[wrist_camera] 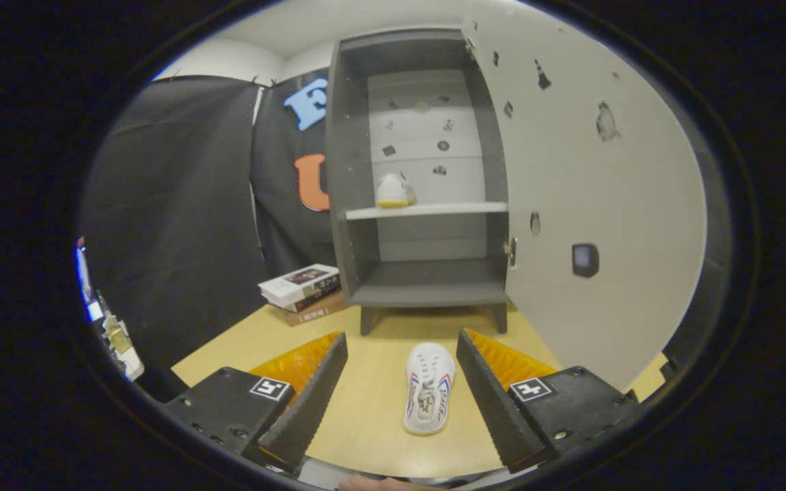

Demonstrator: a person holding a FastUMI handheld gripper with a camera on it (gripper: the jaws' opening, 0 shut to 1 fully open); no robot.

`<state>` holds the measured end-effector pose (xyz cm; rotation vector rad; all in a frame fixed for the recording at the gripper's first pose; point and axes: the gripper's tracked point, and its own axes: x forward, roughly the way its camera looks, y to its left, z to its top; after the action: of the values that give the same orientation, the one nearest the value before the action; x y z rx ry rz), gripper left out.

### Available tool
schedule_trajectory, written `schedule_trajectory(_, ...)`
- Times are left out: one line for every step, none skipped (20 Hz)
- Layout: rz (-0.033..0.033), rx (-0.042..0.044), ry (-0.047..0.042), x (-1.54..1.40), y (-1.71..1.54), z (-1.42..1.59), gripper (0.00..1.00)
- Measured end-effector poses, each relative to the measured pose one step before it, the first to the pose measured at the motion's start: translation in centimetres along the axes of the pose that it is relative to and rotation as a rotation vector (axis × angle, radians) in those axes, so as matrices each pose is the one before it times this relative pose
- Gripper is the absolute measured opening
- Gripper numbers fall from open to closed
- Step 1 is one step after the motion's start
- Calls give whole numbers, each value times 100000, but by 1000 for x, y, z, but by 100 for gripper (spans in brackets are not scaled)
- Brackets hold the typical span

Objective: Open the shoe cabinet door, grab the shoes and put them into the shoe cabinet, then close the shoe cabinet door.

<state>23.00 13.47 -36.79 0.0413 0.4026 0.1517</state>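
The cabinet door [598,204] takes up most of what I see: it stands swung fully open, leaving the inside free to reach. Next to it is the shoe cabinet [420,177] itself, standing on short legs at the far end of the tabletop [366,382], its opening facing me. One white shoe [393,191] already sits on the middle shelf [427,210], toward the left, which leaves room beside it for its partner. Left of the cabinet a small stack of books [303,292] lies out of the way, near the booth's dark cloth.

My hand-held gripper [401,382] is spread wide, its two fingers apart and gripping nothing. The second white shoe [428,387] lies flat on the tabletop between them, nearer the right finger, toe pointing toward the cabinet. I judge the fingers are lined up along its length so they can close on its sides. Door opening looks done; this shoe remains to be placed, then the door shut.
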Motion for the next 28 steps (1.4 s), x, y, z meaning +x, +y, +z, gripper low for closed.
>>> schedule_trajectory(-325,620,4115,2216,-46,-1900,100)
schedule_trajectory(94,1282,4787,2087,107,-1705,100)
schedule_trajectory(-485,2029,4454,1775,-230,-1396,100)
schedule_trajectory(-1002,2285,3030,1586,-418,-954,100)
schedule_trajectory(74,1809,2484,1033,-167,-667,100)
schedule_trajectory(809,2050,2044,836,198,-734,99)
schedule_trajectory(1641,1753,1537,492,260,-539,98)
schedule_trajectory(1326,1573,1300,449,132,-408,96)
schedule_trajectory(699,1023,1281,410,92,-496,95)
schedule_trajectory(309,860,803,423,138,-385,93)
schedule_trajectory(-761,749,1165,458,-117,-509,91)
schedule_trajectory(-1909,21,752,668,-238,-473,86)
schedule_trajectory(-2166,-1058,197,753,-322,-386,83)
schedule_trajectory(-1351,-2447,-1372,688,-41,-100,76)
schedule_trajectory(-1444,-2626,-1493,755,-191,-64,69)
schedule_trajectory(-722,-804,-1479,634,-34,68,62)
schedule_trajectory(-1986,-747,-2501,663,-413,359,55)
schedule_trajectory(-787,2351,-137,488,-346,0,48)
schedule_trajectory(468,5406,1227,272,-243,34,46)
schedule_trajectory(5283,5239,1478,208,264,135,32)
schedule_trajectory(2700,1471,-497,65,5,198,18)
schedule_trajectory(884,-1041,-130,-90,-99,19,10)
schedule_trajectory(258,-1206,-622,-267,-84,71,9)
schedule_trajectory(15,-4,-1066,-123,-44,166,8)
schedule_trajectory(-688,-1007,-1714,-246,-55,166,8)
schedule_trajectory(-881,-2027,-2895,-181,-106,403,8)
schedule_trajectory(-1449,-2821,-3476,-307,-151,440,7)
schedule_trajectory(-1607,-2650,-1391,-535,-247,-105,7)
